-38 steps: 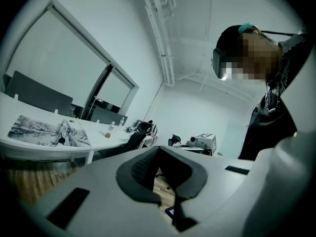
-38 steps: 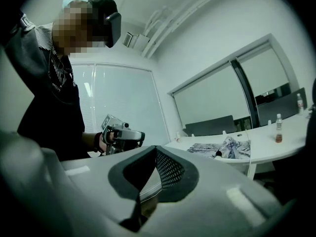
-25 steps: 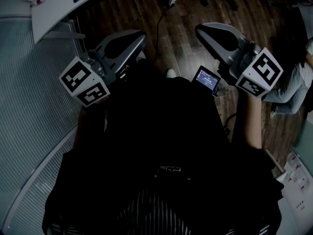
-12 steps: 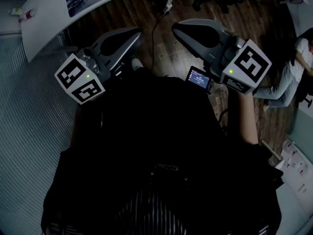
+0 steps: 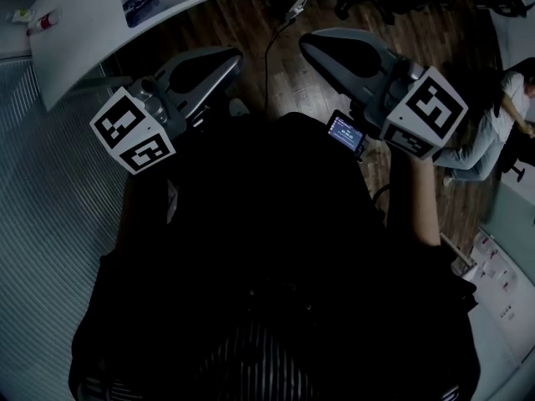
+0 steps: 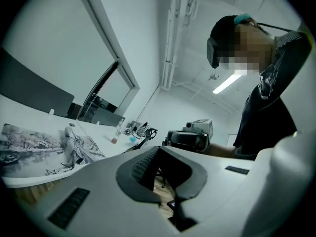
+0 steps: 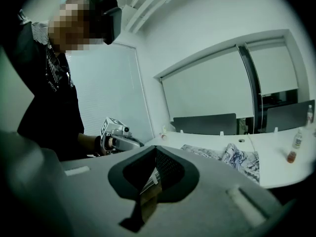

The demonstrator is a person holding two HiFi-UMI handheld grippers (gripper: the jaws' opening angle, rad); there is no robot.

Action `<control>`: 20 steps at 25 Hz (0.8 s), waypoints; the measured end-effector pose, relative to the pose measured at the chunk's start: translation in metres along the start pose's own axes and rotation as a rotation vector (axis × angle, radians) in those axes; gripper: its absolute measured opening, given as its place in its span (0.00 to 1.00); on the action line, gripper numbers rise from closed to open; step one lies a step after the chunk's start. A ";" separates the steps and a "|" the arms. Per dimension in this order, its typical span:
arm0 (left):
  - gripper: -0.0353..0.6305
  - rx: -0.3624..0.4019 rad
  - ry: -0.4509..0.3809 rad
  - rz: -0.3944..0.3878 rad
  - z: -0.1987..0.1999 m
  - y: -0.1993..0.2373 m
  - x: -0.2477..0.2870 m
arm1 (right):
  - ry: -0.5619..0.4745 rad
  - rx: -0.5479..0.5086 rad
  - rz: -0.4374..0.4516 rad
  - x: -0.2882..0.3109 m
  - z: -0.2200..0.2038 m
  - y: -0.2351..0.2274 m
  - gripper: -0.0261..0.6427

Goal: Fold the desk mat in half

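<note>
Left gripper [image 6: 158, 149] jaws are together with nothing between them, only the wood floor [image 5: 284, 82] showing through the hollow. Right gripper [image 7: 155, 148] is the same, jaws closed and empty. Both are held out in front of the person's body at about chest height over the floor, likely because there is nothing to grab within reach. The desk mat [image 6: 34, 149], with an ink-painting print, lies on the white tabletop [image 5: 84, 32], well apart from both grippers. It is not flat, with a rumpled ridge standing up near its middle. Small bottles [image 7: 292, 157] stand further along the tabletop, clear of the mat. Folding looks not yet begun; the jaws would need to open before taking an edge.
</note>
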State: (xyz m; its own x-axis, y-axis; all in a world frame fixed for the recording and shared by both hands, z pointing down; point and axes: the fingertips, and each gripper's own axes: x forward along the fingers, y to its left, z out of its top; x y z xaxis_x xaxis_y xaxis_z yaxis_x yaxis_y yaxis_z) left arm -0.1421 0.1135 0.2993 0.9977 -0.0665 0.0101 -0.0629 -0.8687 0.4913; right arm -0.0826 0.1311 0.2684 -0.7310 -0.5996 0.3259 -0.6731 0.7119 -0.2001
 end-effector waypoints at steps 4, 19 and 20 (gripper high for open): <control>0.06 -0.012 -0.020 0.029 0.009 0.022 -0.013 | 0.007 0.018 0.023 0.022 -0.001 -0.007 0.05; 0.07 -0.010 -0.058 0.151 0.053 0.069 -0.005 | -0.083 0.062 0.142 0.048 0.042 -0.081 0.05; 0.07 -0.009 -0.051 0.155 0.052 0.072 -0.004 | -0.088 0.051 0.148 0.049 0.047 -0.088 0.05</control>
State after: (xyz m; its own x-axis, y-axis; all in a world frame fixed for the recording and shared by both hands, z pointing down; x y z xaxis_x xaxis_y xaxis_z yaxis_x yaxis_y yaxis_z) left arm -0.1517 0.0255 0.2894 0.9735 -0.2247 0.0421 -0.2157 -0.8414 0.4955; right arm -0.0648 0.0217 0.2581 -0.8278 -0.5212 0.2076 -0.5609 0.7766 -0.2868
